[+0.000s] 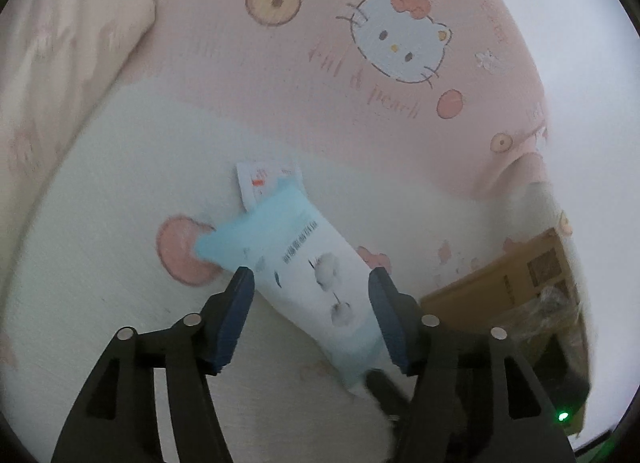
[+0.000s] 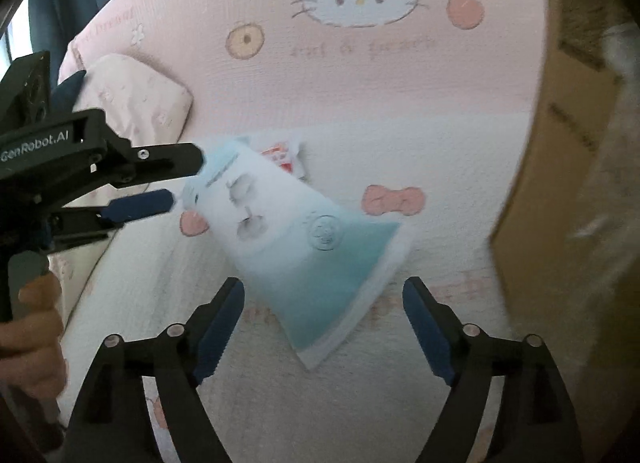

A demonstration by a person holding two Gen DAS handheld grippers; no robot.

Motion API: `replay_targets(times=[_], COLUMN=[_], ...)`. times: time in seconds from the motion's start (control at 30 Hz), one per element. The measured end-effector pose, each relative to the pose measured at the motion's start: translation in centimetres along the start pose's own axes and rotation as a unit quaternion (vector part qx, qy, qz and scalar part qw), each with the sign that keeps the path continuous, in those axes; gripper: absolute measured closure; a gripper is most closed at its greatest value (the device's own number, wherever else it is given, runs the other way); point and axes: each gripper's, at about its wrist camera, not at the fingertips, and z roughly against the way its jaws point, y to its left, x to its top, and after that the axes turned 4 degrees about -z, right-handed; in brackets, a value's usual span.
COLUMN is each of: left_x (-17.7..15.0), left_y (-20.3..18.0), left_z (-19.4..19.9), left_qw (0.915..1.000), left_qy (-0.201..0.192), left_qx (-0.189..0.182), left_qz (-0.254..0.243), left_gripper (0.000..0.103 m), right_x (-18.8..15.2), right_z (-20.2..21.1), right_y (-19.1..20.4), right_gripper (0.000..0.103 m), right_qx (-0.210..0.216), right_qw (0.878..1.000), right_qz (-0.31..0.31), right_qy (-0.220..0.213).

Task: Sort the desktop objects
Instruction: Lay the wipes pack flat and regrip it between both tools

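Left wrist view: my left gripper [image 1: 310, 277], jaws spread wide, blue pads clear of everything; between and just beyond its fingertips lies a soft white-and-light-blue tissue pack [image 1: 304, 263], printed with cotton bolls, lying slantwise on the white part of a Hello Kitty bedspread [image 1: 360, 103]. Whether the pack touches either pad I cannot tell, as it is blurred. Past the pack's far end, partly under it, a small white sachet [image 1: 260, 179] with red print. Off to the right of my fingers, a brown cardboard box [image 1: 520, 275] with crinkled clear plastic on it. Far left, a pale pink pillow [image 1: 60, 43]. Right wrist view: my right gripper [image 2: 324, 295], jaws likewise wide apart, nothing pinched; the same tissue pack [image 2: 304, 247] lies ahead, its blue sealed end reaching down between the two fingertips without meeting the pads. The sachet [image 2: 284, 153] peeks out beyond the pack. The left gripper [image 2: 176, 179] comes in from the left, its tips at the pack's far white end, my hand [image 2: 36, 323] on its handle. The cardboard box [image 2: 560, 143] stands close on the right; the pillow [image 2: 136, 99] lies beyond to the left.
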Motion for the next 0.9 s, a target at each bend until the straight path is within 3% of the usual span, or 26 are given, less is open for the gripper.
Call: replay_targets(times=[0.27,0.47,0.73,0.8,0.83,0.9], left_x=[1.9,3.3,4.3,4.1,4.0,3.5], left_y=[0.7,1.4,0.6,0.8,1.1,1.5], left_z=[-1.1,-3.3,-5.1,-5.3,-5.4,-5.6], left_qw=[0.9984,0.9961,0.9889,0.9904,0.9909,0.9923], left_qy=[0.004,0.039,0.064,0.067,0.072,0.077], left_qx=[0.018,-0.003,-0.016,-0.007,-0.003,-0.007], left_qz=[-0.053,-0.079,-0.133,-0.121,-0.114,-0.096], left_gripper=[0.036,0.036,0.036,0.04,0.048,0.051], right_x=[0.2,1.0,2.1,2.1,2.1,2.2], right_z=[-0.8,-1.1,-2.6,-3.4,-3.6,-3.7], right_y=[0.3,-0.2,-2.8,-3.5,-3.7,-3.5], right_gripper=[0.021,0.021,0.021,0.021,0.021,0.021], right_qx=[-0.014,-0.02,0.03,0.051,0.056,0.058], right_qw=[0.999,0.999,0.989,0.981,0.978,0.979], right_qz=[-0.022,-0.025,-0.116,-0.155,-0.167,-0.161], right_qy=[0.028,0.037,0.086,0.103,0.108,0.108])
